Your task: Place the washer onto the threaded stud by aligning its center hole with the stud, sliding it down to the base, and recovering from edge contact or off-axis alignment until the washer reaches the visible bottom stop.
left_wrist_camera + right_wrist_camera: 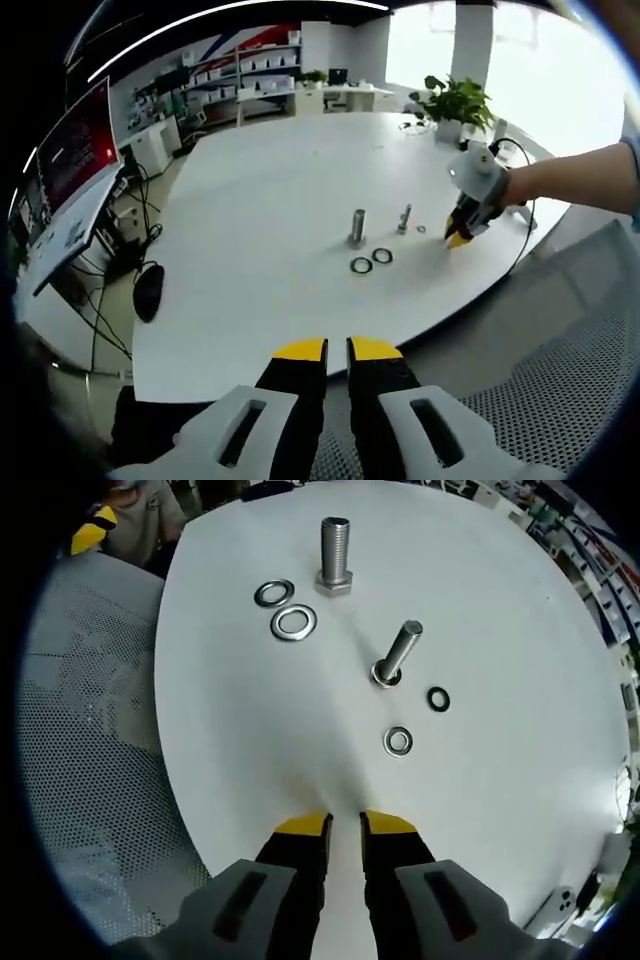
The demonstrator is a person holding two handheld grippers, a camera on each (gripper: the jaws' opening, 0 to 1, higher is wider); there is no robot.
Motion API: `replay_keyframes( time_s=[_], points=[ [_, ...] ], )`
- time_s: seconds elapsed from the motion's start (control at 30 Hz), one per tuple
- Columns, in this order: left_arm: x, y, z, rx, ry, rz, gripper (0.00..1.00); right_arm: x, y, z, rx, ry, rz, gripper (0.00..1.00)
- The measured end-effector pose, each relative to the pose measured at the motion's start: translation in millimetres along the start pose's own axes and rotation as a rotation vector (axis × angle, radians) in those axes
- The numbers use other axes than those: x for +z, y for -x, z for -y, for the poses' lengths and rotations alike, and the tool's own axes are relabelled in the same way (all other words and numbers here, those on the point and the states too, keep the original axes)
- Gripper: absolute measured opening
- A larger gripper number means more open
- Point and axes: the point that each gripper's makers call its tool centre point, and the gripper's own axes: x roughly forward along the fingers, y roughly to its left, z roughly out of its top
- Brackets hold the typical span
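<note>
The white round table [480, 600] carries all parts and extends ahead of both claws. A perforated grey chair [90, 750] sits off to the left side of the right gripper [345, 825].

Progress, as judged: nothing is placed yet. Both studs stand bare of washers, and no washer is lifted.

Far ahead of the right gripper and slightly left stands the large threaded stud [335, 552], upright on its hex base. Two large washers [293, 622] lie flat just beside it, to its left and nearer the claw. Closer in, ahead and slightly right, the small stud [398, 652] stands tilted in this view. The small washer [398, 741] lies flat on the table between that stud and the claw tips, apart from both. A small black ring [438, 698] lies to the right of the small stud.

Right gripper: jaws nearly closed, a narrow gap, holding nothing, hovering above the table edge.

Left gripper [337, 348]: jaws likewise narrow, empty, held well back from the parts.

Remaining: grasp washer, align, seat it.
</note>
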Motion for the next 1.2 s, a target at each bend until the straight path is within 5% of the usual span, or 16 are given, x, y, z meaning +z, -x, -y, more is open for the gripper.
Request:
replay_keyframes(
  time_s=[0.23, 0.57, 0.63, 0.8, 0.97, 1.2],
  points=[
    [-7.3, -0.7, 1.9, -0.01, -0.002, -0.045, 0.0, 0.4, 0.3, 0.5, 0.004, -0.005, 0.008, 0.15],
    [-6.6, 0.0, 1.8, -0.009, 0.002, -0.039, 0.0, 3.2, -0.4, 2.7, 0.041, -0.041, 0.004, 0.16],
    [-6.1, 0.3, 1.9, -0.008, 0.003, -0.035, 0.0, 4.6, 0.3, 8.3, 0.003, -0.042, 0.016, 0.17],
    [-6.0, 0.5, 1.4, -0.006, 0.007, -0.033, 0.0, 14.8, 3.5, 21.6, -0.025, -0.062, 0.054, 0.21],
    [-5.7, 0.5, 1.0, -0.006, 0.008, -0.031, 0.0, 29.3, 1.6, 29.0, 0.003, -0.169, 0.105, 0.28],
    [-5.8, 0.4, 1.3, -0.008, 0.009, -0.032, 0.0, 32.7, -5.2, 27.0, 0.004, -0.138, 0.084, 0.28]
  ],
)
